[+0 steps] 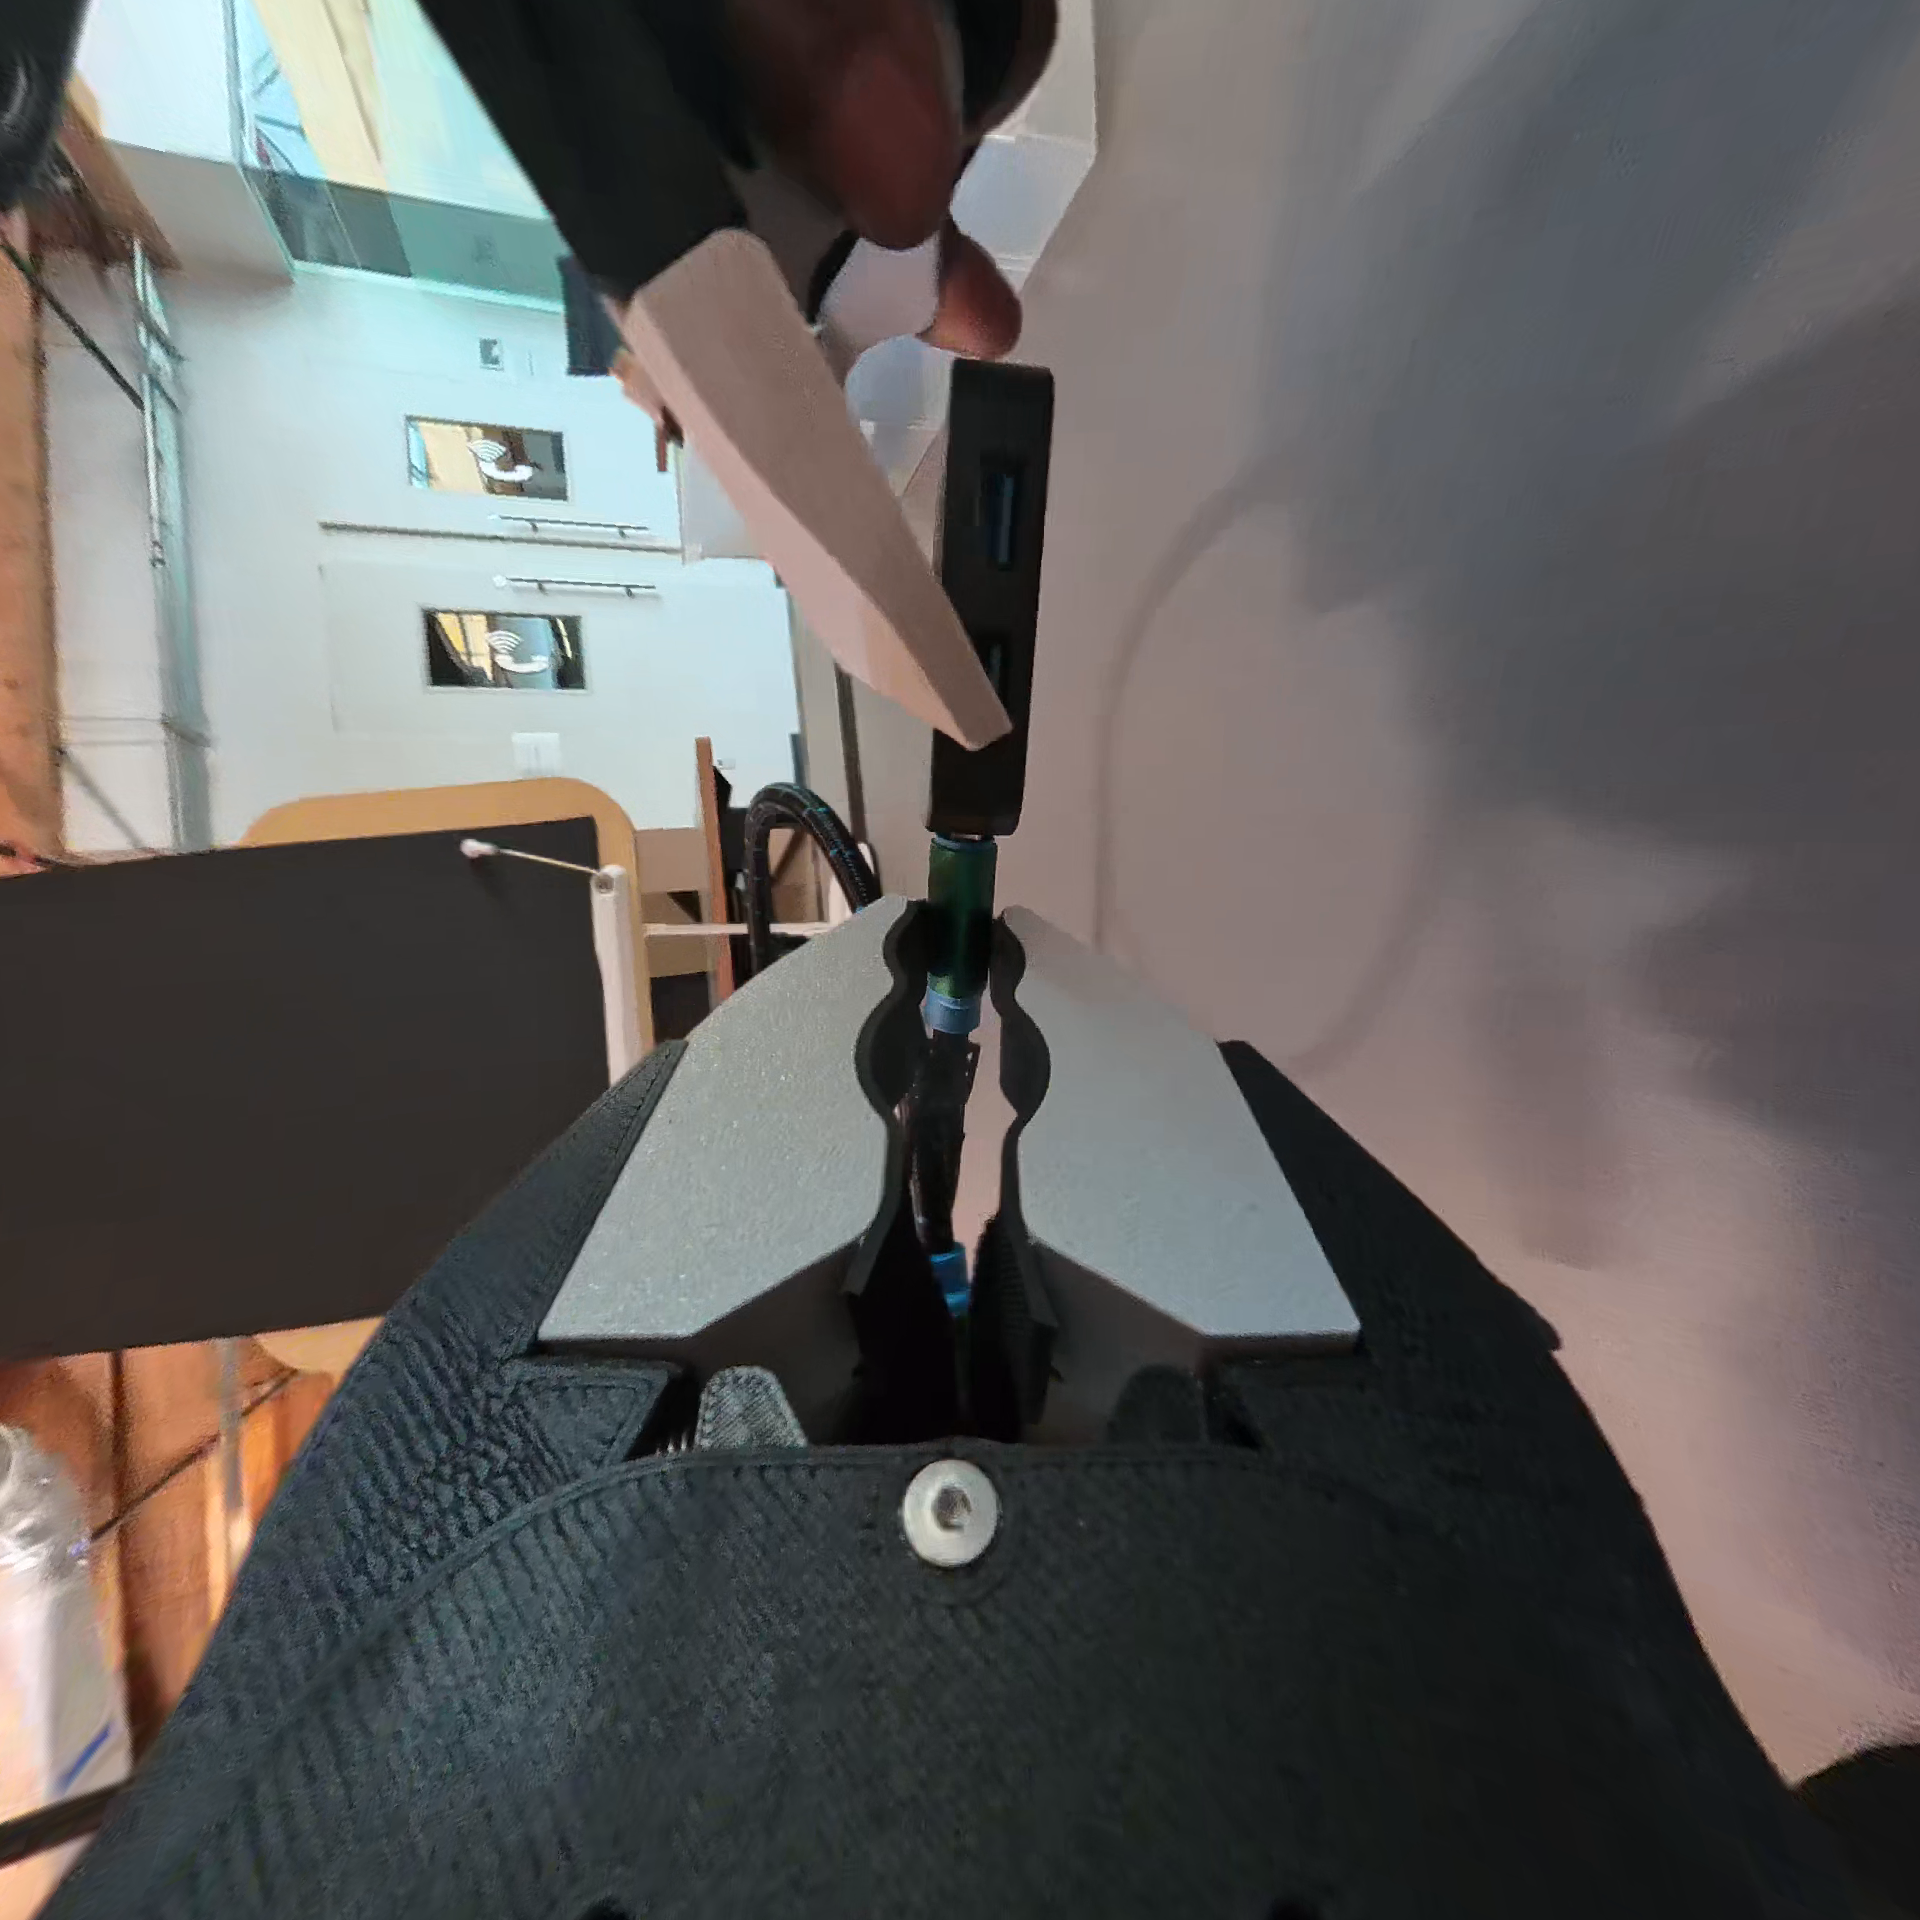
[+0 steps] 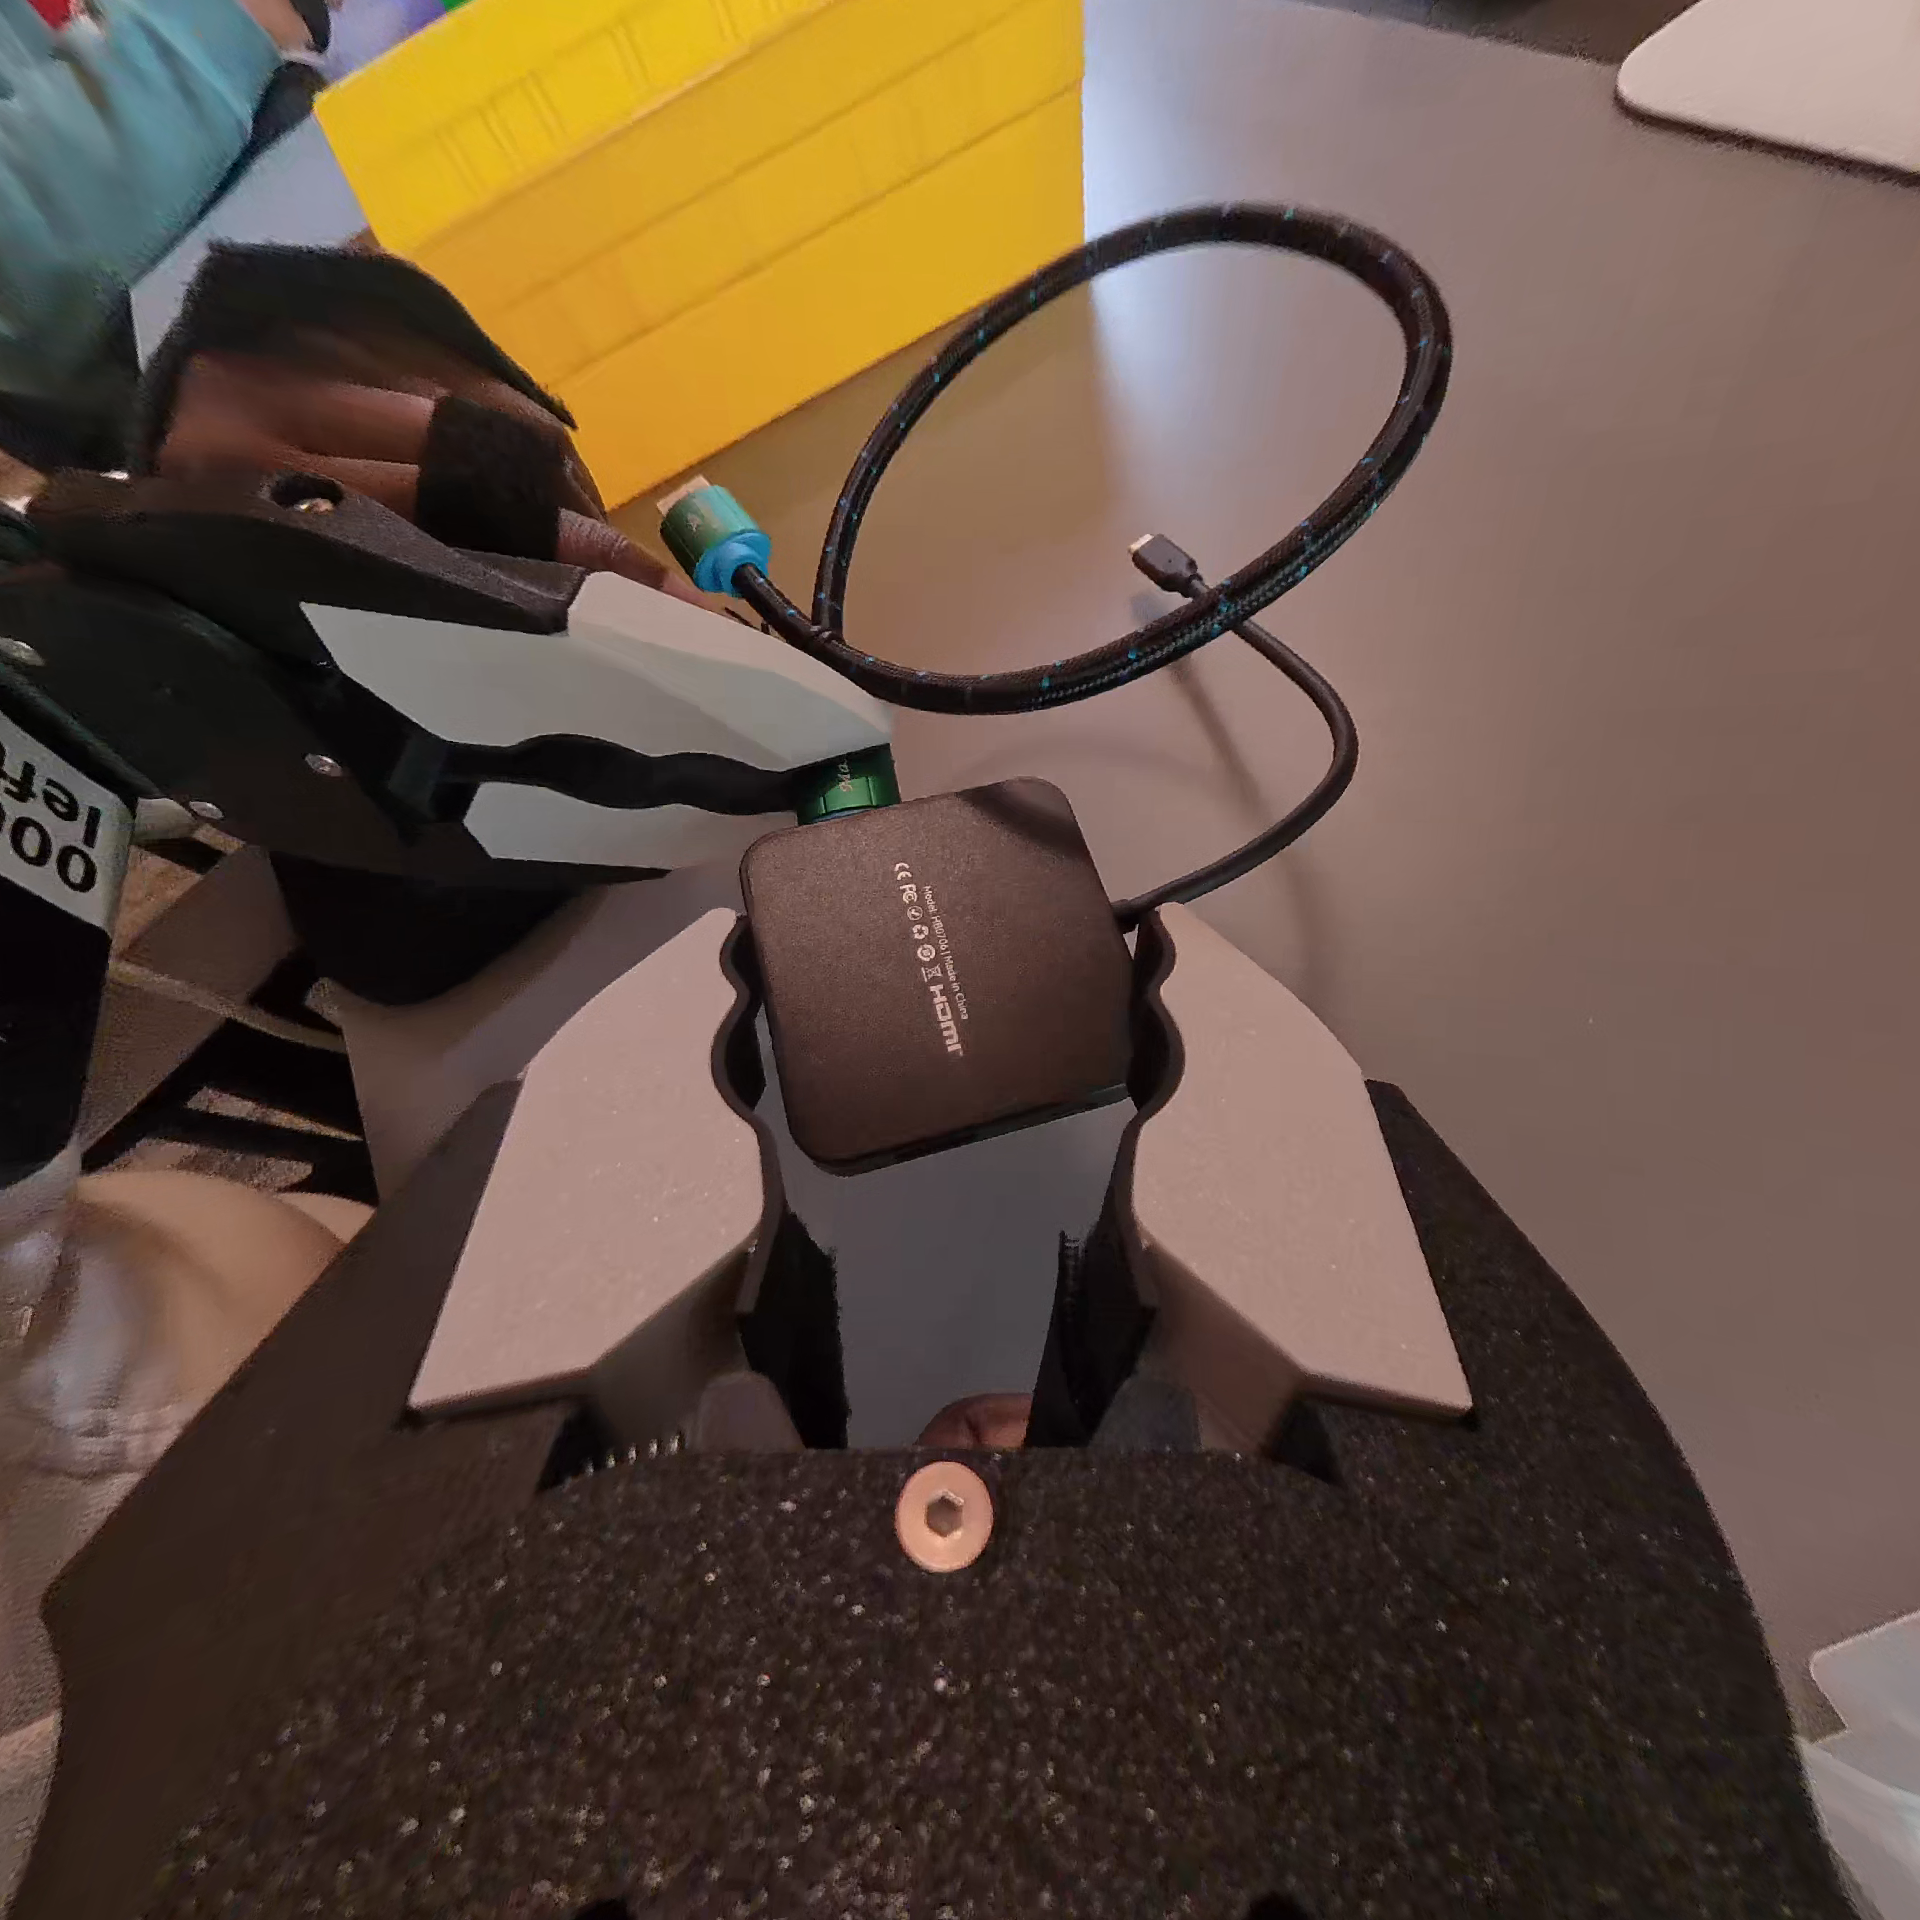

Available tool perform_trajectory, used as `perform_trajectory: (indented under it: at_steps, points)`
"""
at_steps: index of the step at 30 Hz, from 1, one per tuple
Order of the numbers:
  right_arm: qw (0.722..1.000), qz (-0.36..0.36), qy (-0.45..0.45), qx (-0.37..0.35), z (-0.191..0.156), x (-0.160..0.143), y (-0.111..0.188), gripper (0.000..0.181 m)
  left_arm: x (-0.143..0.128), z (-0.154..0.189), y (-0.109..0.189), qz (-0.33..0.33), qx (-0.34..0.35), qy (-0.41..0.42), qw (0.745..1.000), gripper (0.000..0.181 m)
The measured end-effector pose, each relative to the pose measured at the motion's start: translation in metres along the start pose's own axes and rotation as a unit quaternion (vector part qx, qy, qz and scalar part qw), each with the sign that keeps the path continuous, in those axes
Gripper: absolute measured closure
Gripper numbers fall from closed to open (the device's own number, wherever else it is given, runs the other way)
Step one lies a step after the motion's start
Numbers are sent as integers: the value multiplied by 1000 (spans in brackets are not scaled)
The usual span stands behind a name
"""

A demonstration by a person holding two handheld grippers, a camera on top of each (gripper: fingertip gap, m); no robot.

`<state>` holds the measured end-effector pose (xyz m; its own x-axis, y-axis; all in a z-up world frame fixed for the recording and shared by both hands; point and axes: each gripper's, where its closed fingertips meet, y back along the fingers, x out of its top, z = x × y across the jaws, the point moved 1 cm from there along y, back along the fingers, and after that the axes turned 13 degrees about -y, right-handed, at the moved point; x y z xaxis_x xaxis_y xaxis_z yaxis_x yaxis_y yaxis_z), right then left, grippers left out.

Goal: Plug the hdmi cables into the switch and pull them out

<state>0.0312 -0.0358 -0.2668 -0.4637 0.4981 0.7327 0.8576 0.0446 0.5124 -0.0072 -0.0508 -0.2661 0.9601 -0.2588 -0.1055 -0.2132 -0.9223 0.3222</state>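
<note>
The black square switch is clamped by its two sides in my right gripper, a little above the dark table. My left gripper is shut on the green HDMI plug, whose tip sits in the port on the switch's edge. In the right wrist view the left gripper comes in from the left with that plug. The black braided cable loops over the table. Its other green plug lies free.
A yellow box stands behind the loop. The switch's own thin black lead ends in a small plug on the table. A white object lies at the far right corner. A person's hand holds the right gripper.
</note>
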Motion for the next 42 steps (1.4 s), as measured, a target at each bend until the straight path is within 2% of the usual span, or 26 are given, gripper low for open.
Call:
perform_trajectory:
  at_steps: [5,11,13,15,16,17,18,19,20,21,22,23,25,27,29,31,34,37,40,42]
  points:
    - [999,22,42,-21,3,12,-5,111,-15,-3,-4,-13,28,10,999,170]
    - [990,90,107,-27,6,26,-8,111,-25,-15,-4,-39,116,3,993,167]
    - [982,126,125,-64,14,32,-6,111,-27,-25,0,-15,149,69,986,153]
    - [969,159,149,-118,24,37,-1,111,-34,-41,10,38,182,196,963,147]
    - [961,174,162,-142,27,39,3,111,-41,-50,17,77,196,278,937,145]
    - [953,186,175,-161,28,42,7,111,-50,-59,24,118,205,369,899,144]
    - [945,200,190,-176,27,45,13,111,-61,-67,31,161,207,465,846,140]
    - [937,217,206,-181,23,49,20,115,-75,-72,36,202,206,557,779,134]
    - [928,241,228,-168,13,54,28,159,-91,-75,41,236,205,637,705,124]
    - [908,297,228,-189,11,67,45,168,-106,-76,45,262,204,693,640,102]
    - [893,330,240,-192,5,75,59,170,-116,-75,48,273,203,719,607,91]
    - [888,339,245,-192,4,81,69,170,-121,-73,49,264,208,722,605,91]
    - [903,307,228,-196,13,82,76,172,-120,-70,45,223,221,693,649,91]
    - [916,291,200,-189,21,78,82,171,-107,-70,40,216,208,664,685,91]
    - [929,277,170,-176,26,74,86,164,-93,-65,31,224,167,652,704,92]
    - [948,235,125,-174,35,65,82,148,-87,-55,22,215,133,650,717,94]
    - [971,165,61,-162,43,49,60,114,-82,-49,16,214,115,642,727,96]
    - [982,104,35,-156,47,39,28,98,-78,-38,7,189,84,633,746,99]
    - [983,0,53,-174,62,33,0,98,-76,-29,1,169,71,609,772,101]
    - [978,-94,76,-169,69,30,-11,106,-74,-26,-1,164,69,595,784,103]
